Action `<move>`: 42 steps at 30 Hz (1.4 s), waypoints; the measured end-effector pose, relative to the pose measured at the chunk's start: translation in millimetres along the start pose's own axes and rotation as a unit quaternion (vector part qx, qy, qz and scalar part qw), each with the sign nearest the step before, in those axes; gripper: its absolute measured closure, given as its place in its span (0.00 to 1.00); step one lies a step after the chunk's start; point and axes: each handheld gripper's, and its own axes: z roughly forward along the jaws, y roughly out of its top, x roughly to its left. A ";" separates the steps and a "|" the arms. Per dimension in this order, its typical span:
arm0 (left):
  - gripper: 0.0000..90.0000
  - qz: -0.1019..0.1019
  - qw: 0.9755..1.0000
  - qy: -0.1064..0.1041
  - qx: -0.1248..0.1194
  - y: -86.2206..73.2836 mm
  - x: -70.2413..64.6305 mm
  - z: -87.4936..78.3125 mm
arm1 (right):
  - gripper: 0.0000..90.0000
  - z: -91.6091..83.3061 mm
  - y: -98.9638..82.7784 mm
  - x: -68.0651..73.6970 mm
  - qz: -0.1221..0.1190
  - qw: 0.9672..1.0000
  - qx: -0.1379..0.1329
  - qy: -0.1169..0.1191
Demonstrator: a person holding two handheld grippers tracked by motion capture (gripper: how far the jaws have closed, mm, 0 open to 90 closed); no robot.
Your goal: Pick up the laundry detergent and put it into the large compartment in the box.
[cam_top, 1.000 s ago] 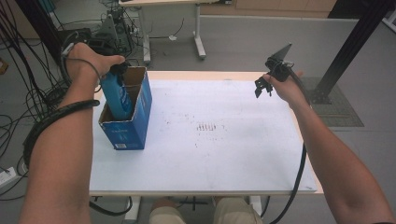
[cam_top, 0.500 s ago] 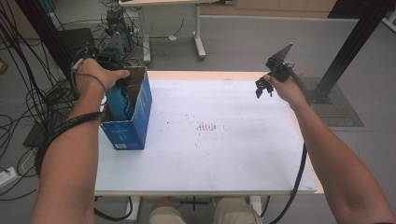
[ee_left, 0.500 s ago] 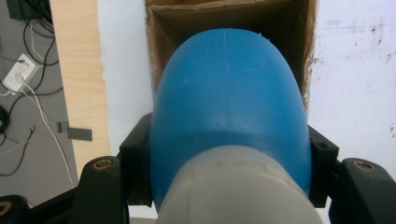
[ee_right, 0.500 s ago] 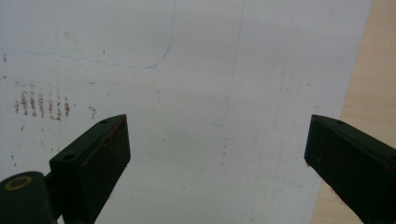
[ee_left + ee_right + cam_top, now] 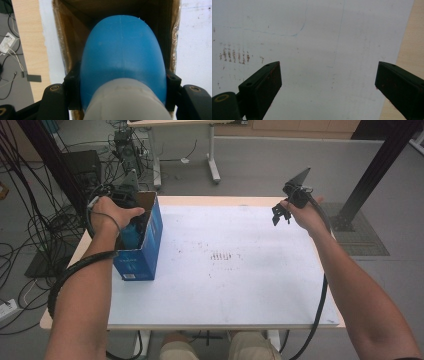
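Observation:
A blue cardboard box (image 5: 147,247) stands open-topped at the table's left side. My left gripper (image 5: 133,227) reaches down into it, shut on a rounded blue object (image 5: 131,235) with a pale grey end. In the left gripper view the blue object (image 5: 122,55) is clamped between both black jaws, its blue end pointing into the box's brown inside (image 5: 63,47). My right gripper (image 5: 280,215) hovers above the table's far right, apart from the box. Its jaws stand wide open around nothing (image 5: 328,80), over the white sheet.
A white sheet (image 5: 240,290) covers the wooden table, with a patch of small brown marks (image 5: 222,256) near the middle. Cables and equipment (image 5: 60,185) crowd the floor at the left. A black post (image 5: 375,170) rises at the right; another table's legs stand behind.
My left hand has sunk, carrying the blue object deeper into the box. The right hand has stayed where it was.

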 end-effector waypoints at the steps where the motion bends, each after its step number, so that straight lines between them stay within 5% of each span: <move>1: 0.42 0.003 1.000 -0.001 0.001 0.1 -0.4 3.5 | 0.08 0.1 -0.1 0.0 0.000 1.000 0.000 0.000; 21: 0.42 0.015 1.000 0.002 0.013 -1.2 -2.9 29.2 | 0.08 4.1 0.4 1.1 -0.001 1.000 0.003 0.000; 42: 0.42 0.011 1.000 -0.002 0.007 -4.9 0.7 29.7 | 0.08 3.1 -1.4 1.0 -0.001 1.000 0.000 0.003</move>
